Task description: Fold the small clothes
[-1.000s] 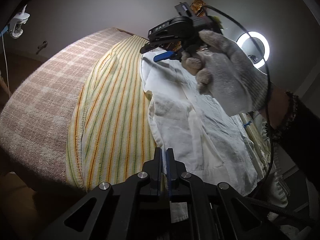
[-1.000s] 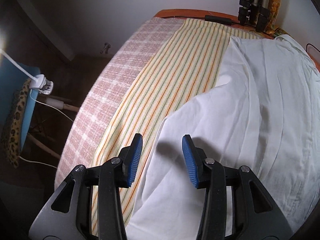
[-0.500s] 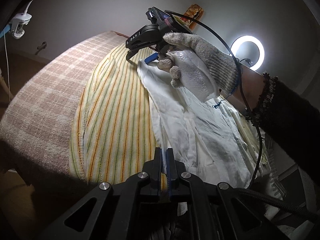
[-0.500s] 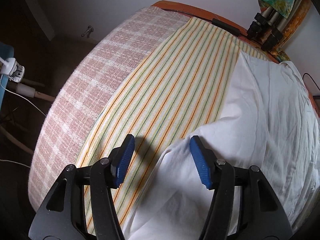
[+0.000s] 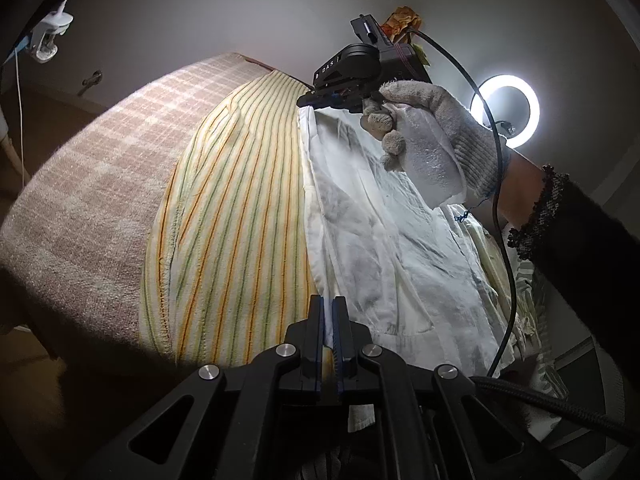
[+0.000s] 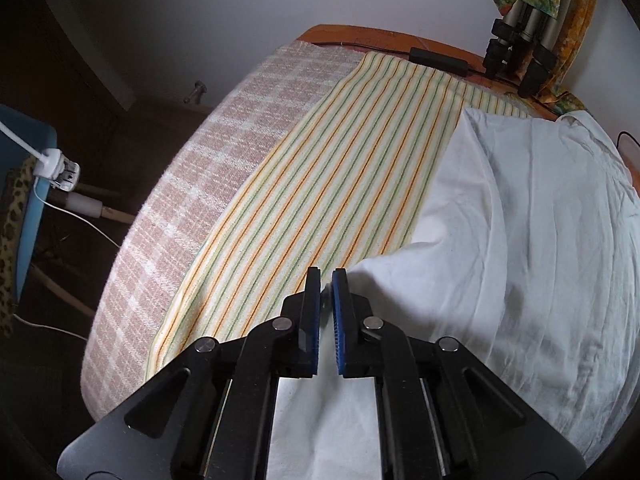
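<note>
A white garment lies stretched along a striped yellow towel on the bed. At the near end my left gripper is shut on the garment's edge, with white cloth showing between its pads. At the far end, a gloved hand holds my right gripper. In the right wrist view the right gripper has its jaws closing to a narrow slit on the left edge of the white garment, which sits pinched between the blue pads over the striped towel.
A pink checked blanket covers the bed to the left of the towel and drops off at its edge. A ring light glows behind the hand. Tripod legs and a black adapter stand at the headboard; a blue chair is beside the bed.
The right gripper's jaws went from wide open to nearly together on the garment's edge. The left gripper stayed shut on its end and kept still.
</note>
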The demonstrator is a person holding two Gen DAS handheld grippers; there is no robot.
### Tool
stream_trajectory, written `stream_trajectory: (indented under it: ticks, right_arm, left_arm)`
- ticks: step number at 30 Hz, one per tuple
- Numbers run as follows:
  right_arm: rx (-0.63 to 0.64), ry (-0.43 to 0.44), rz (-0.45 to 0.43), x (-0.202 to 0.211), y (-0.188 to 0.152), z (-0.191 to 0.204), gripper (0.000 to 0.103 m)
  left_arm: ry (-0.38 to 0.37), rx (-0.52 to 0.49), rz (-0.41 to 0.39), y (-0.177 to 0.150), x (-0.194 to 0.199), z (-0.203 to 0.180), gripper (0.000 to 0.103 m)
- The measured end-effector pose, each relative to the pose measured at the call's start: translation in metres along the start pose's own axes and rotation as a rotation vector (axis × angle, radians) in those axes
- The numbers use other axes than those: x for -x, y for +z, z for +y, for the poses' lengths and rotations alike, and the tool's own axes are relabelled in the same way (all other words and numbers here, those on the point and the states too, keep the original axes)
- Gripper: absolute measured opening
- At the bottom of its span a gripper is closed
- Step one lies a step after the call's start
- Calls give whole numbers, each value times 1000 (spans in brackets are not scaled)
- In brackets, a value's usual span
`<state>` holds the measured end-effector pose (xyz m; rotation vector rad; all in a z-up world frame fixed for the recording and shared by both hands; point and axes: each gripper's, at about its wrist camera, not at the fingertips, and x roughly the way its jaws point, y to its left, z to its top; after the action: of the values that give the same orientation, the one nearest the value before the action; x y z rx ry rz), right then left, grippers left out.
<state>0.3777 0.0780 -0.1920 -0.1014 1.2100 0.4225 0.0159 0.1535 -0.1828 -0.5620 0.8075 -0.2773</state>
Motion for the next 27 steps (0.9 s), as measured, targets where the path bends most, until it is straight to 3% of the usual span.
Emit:
stream_trajectory:
  ticks: [6, 11, 18, 27]
  right_arm:
    - [-56, 133, -84, 36, -5, -30, 6]
    - [-114, 185, -144, 69, -13, -65, 6]
    - [-160, 167, -199, 98, -29, -109, 6]
    - [-209, 77, -210, 104, -61, -167, 6]
  left_arm:
    - [-10, -76, 0, 6, 3, -29, 0]
    - [-27, -169, 9, 9, -2, -67, 1]
    - [-62, -255, 61, 6, -23, -111, 0]
    - [-70, -341, 135, -12, -51, -149, 0]
